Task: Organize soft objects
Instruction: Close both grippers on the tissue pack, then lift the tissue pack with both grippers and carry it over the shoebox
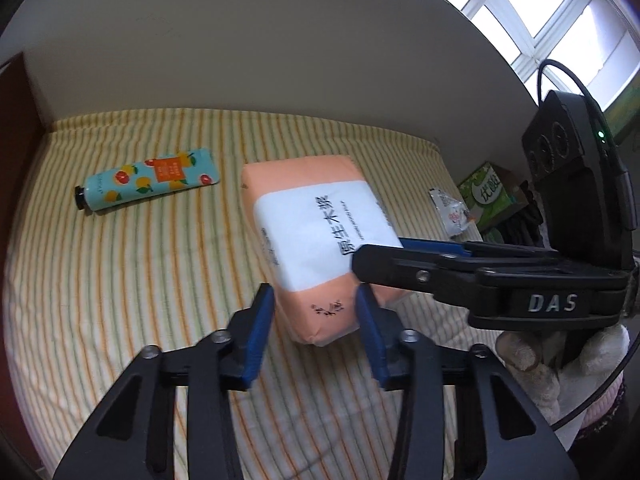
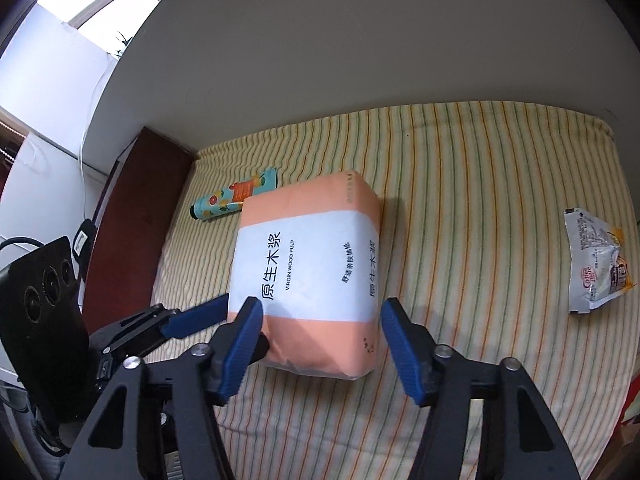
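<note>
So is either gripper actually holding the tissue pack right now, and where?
Neither grips it. The left gripper and right gripper both stand open, fingers either side of the near end of the tissue pack, which lies on the bed.

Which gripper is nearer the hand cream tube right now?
Left. The left gripper sits at the tissue pack's near end, on the hand cream tube's side. The right gripper is across the pack, toward the snack packet.
</note>
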`<state>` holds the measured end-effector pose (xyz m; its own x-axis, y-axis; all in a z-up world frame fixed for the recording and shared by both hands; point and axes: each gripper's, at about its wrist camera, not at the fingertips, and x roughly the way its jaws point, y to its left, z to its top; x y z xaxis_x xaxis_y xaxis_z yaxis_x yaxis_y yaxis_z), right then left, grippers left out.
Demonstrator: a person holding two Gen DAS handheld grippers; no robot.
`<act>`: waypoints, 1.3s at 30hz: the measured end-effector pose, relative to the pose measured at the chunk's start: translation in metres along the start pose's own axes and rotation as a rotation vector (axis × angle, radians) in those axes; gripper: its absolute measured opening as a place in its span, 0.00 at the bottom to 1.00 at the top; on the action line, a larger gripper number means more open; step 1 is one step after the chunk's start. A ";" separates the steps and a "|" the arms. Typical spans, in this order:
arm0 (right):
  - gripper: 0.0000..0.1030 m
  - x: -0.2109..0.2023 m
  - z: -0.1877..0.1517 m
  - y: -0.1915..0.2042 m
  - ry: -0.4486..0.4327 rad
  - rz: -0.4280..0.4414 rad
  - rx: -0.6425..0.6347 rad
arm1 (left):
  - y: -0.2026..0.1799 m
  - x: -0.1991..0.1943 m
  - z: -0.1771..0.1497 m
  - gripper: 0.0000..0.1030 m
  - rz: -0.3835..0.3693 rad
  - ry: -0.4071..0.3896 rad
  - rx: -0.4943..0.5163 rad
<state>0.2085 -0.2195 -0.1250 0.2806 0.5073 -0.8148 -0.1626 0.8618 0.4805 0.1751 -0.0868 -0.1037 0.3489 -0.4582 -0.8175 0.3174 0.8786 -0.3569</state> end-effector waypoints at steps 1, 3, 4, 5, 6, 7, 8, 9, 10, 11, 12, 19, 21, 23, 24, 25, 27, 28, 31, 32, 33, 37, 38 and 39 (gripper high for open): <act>0.49 0.000 0.000 0.000 0.000 0.006 0.003 | -0.002 0.000 0.000 0.36 0.002 -0.001 0.009; 0.47 0.000 0.000 0.000 -0.001 0.003 0.006 | -0.006 0.003 0.003 0.36 0.007 -0.001 0.017; 0.47 0.000 -0.001 -0.001 -0.001 0.001 0.005 | -0.006 0.005 0.003 0.36 0.007 0.001 0.019; 0.46 0.000 -0.001 -0.001 -0.002 0.000 0.005 | -0.007 0.005 0.003 0.35 0.005 0.001 0.018; 0.46 0.000 -0.002 -0.001 -0.004 0.001 0.007 | -0.008 0.006 0.003 0.35 0.004 0.001 0.018; 0.46 -0.001 -0.002 -0.001 -0.006 0.002 0.008 | -0.009 0.006 0.003 0.35 0.003 0.001 0.019; 0.46 0.000 -0.002 0.000 -0.007 0.001 0.008 | -0.011 0.006 0.003 0.35 0.005 0.000 0.020; 0.45 -0.001 -0.002 0.000 -0.008 0.000 0.009 | -0.008 0.001 0.001 0.35 0.005 -0.003 0.021; 0.45 -0.002 -0.003 0.001 -0.009 0.001 0.010 | -0.010 0.001 0.001 0.35 0.006 -0.006 0.022; 0.45 -0.003 -0.003 0.002 -0.010 0.001 0.009 | -0.011 -0.001 0.000 0.35 0.008 -0.012 0.027; 0.45 -0.005 -0.005 0.004 -0.014 0.000 0.005 | -0.013 -0.004 -0.001 0.35 0.010 -0.019 0.033; 0.45 -0.015 -0.011 0.014 -0.024 0.007 -0.021 | -0.013 -0.023 -0.012 0.35 0.019 -0.051 0.058; 0.45 -0.017 -0.013 0.019 -0.029 0.013 -0.025 | -0.015 -0.028 -0.014 0.35 0.022 -0.062 0.058; 0.45 -0.020 -0.014 0.024 -0.033 0.016 -0.033 | -0.015 -0.038 -0.015 0.35 0.029 -0.080 0.066; 0.45 -0.023 -0.014 0.028 -0.036 0.020 -0.039 | -0.016 -0.042 -0.016 0.35 0.030 -0.090 0.071; 0.44 -0.026 -0.014 0.032 -0.038 0.021 -0.045 | -0.016 -0.047 -0.017 0.35 0.030 -0.102 0.077; 0.44 -0.031 -0.014 0.041 -0.041 0.015 -0.062 | -0.014 -0.053 -0.019 0.35 0.027 -0.117 0.081; 0.44 -0.033 -0.014 0.046 -0.042 0.009 -0.072 | -0.013 -0.057 -0.020 0.35 0.027 -0.122 0.079; 0.44 -0.037 -0.015 0.062 -0.049 -0.001 -0.096 | -0.005 -0.074 -0.019 0.35 0.037 -0.147 0.082; 0.44 -0.038 -0.015 0.068 -0.053 0.002 -0.101 | -0.003 -0.080 -0.019 0.35 0.041 -0.158 0.083; 0.44 -0.040 -0.014 0.076 -0.058 0.009 -0.107 | 0.000 -0.086 -0.019 0.35 0.042 -0.167 0.082; 0.44 -0.042 -0.009 0.105 -0.064 0.014 -0.149 | 0.016 -0.111 -0.019 0.35 0.053 -0.205 0.066; 0.44 -0.042 -0.007 0.113 -0.065 0.013 -0.164 | 0.020 -0.117 -0.019 0.35 0.058 -0.213 0.061; 0.44 -0.041 -0.006 0.123 -0.067 0.012 -0.179 | 0.025 -0.122 -0.019 0.35 0.063 -0.221 0.057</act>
<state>0.1715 -0.1342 -0.0349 0.3389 0.5213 -0.7832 -0.3299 0.8454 0.4200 0.1232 -0.0065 -0.0212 0.5521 -0.4261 -0.7167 0.3355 0.9004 -0.2769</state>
